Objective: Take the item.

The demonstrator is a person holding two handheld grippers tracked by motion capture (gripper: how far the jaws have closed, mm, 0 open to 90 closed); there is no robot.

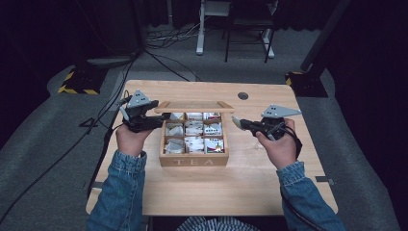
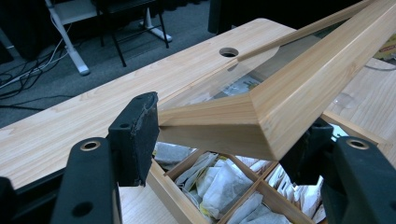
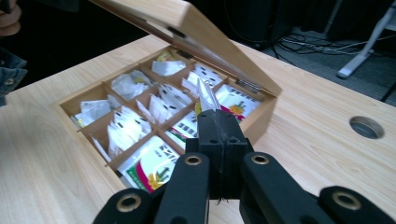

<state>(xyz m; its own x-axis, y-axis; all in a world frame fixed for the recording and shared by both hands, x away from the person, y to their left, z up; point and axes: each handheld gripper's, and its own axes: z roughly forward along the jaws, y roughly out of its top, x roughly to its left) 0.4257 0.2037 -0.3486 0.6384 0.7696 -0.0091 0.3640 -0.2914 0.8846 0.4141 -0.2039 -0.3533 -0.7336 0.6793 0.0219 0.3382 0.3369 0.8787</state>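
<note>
Two hand-held grippers: our left (image 2: pixel 224 140) props the tea box (image 1: pixel 194 160) lid (image 2: pixel 280 107), our right (image 3: pixel 219 135) pinches a sachet (image 3: pixel 205 95) just clear; placement remains.

Wooden nine-compartment tea box (image 1: pixel 194 160) sits mid-table on light wooden table (image 1: pixel 240 187), paper tea sachets (image 1: pixel 194 143) in its compartments. Glass-paned wooden lid (image 1: pixel 194 106) raised at box's far edge. Round cable hole (image 1: pixel 243 96) behind box, to the right.

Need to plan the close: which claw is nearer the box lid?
Left. The left claw straddles the lid corner; the right claw holds a tea bag beside the box, apart.
</note>
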